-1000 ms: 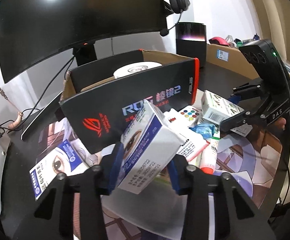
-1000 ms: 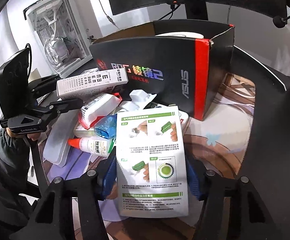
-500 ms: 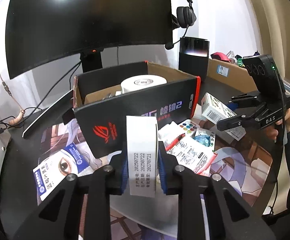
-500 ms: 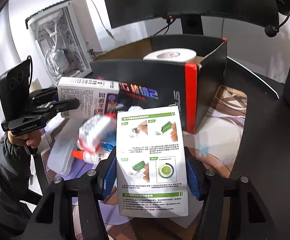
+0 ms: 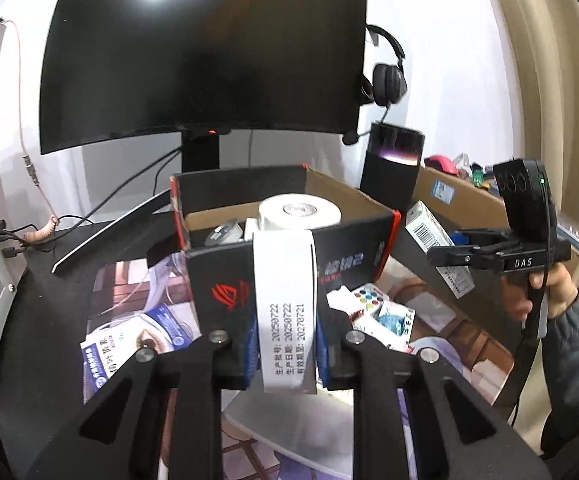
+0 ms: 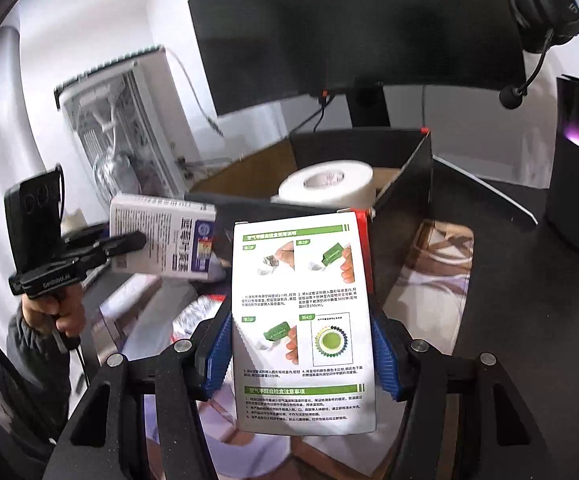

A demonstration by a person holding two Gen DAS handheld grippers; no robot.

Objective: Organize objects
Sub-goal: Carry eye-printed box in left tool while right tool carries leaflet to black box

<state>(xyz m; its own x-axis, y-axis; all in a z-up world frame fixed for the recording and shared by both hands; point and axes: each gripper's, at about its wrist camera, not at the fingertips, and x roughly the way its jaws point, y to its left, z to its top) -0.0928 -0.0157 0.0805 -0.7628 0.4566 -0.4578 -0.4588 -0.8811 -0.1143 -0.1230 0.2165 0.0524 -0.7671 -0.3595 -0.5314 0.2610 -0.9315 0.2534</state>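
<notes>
Cardboard storage box (image 5: 289,220) stands open-topped, with room beside the paper roll (image 5: 299,216). Left gripper (image 5: 285,340) clamps a white carton (image 5: 285,312) edge-on before its front rim, having rolled it upright; right gripper (image 6: 301,352) grips an instruction-printed carton (image 6: 301,320), raised higher.

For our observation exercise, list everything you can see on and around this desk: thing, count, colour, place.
Open cardboard storage box: one, black with red edges, desk centre.
White tape roll: one, inside the storage box.
Curved computer monitor: one, black, behind the box.
Black headset: one, hanging at the monitor's right edge.
White computer case: one, far left of the desk.
Eye-picture packet: one, blue and white, lying on the desk mat.
Narrow white carton with printed dates: one, clamped in the left gripper.
White box with green instruction pictures: one, clamped in the right gripper.
Person's hands: two, one on each gripper handle.
</notes>
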